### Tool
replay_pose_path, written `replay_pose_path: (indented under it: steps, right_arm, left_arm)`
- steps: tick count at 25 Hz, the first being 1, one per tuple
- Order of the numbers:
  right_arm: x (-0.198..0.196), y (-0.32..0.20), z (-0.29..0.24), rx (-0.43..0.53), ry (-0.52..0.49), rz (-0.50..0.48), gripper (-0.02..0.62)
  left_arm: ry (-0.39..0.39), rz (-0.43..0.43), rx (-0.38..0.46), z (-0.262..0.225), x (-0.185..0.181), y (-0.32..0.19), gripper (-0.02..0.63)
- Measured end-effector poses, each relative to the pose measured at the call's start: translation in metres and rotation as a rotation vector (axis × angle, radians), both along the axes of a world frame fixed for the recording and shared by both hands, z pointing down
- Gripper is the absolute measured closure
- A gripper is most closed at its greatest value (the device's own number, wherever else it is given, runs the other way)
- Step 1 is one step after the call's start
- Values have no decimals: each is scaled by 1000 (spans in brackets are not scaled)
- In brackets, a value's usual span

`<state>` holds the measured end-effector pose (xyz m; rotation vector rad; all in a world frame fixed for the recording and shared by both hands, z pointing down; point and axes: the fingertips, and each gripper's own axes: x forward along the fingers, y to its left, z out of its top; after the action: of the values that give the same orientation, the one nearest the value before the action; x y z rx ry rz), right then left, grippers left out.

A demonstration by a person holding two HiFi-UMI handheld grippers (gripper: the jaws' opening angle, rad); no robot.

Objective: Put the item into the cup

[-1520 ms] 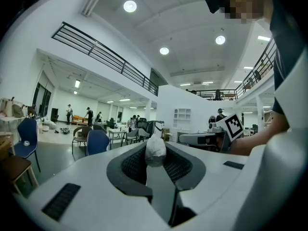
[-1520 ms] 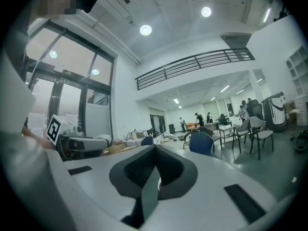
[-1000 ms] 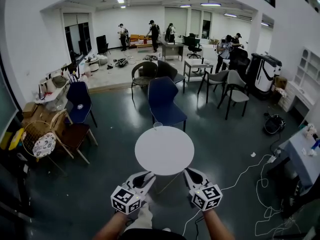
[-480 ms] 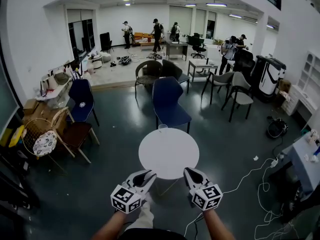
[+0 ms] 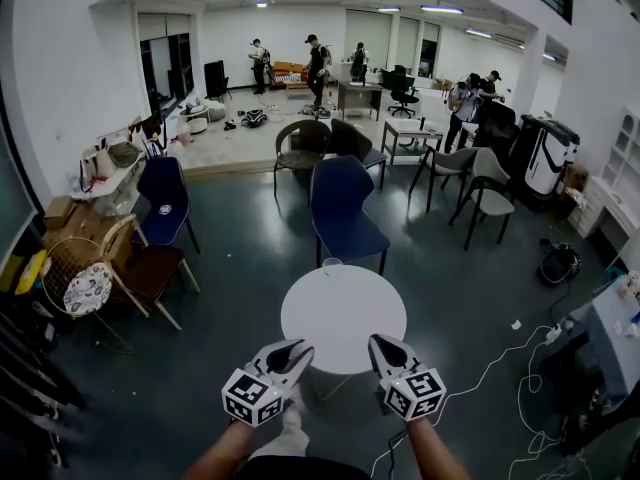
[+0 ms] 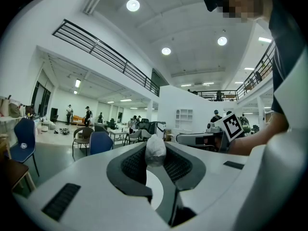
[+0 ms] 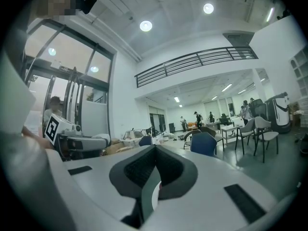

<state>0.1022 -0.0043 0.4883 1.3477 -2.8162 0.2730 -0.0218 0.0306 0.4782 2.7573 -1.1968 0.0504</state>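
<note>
Closest in, the left gripper (image 5: 288, 352) and right gripper (image 5: 384, 346) are held up side by side, a bit apart, each with its marker cube facing up at the head camera, tips pointing at the near edge of the round white table (image 5: 343, 313). The left gripper's own view shows its jaws pinching a small white crumpled lump, the item (image 6: 155, 150), right at the tips between the dark ribbed pads, so it's up off the table and not in the cup. The right gripper's view shows its jaws pressed together with nothing between them. From the head view the tabletop looks bare except for the clear cup (image 5: 331, 265), which stands upright at the far edge, well apart from both grippers. Just past the cup there's a blue chair (image 5: 342, 203) facing the table. Off to the left sit a navy chair (image 5: 160, 200) and a wicker chair (image 5: 75, 276) with a round patterned cushion, next to a pile of boxes and clutter. On the right a white cable (image 5: 500, 353) snakes over the dark floor. Farther back there's a bunch of grey chairs (image 5: 480, 183) and small desks, and at the very back, on the lighter floor, a few people (image 5: 318, 63) stand around.
</note>
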Motion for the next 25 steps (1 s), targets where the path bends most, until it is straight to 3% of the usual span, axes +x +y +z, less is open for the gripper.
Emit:
replay_pose_path:
  steps: [11, 25]
  right_arm:
    - [-14, -104, 7, -8, 9, 2, 578]
    - [-58, -230, -11, -21, 30, 24, 578]
  left_arm:
    - [16, 4, -8, 4, -12, -107, 517]
    - [26, 34, -30, -7, -58, -232, 517]
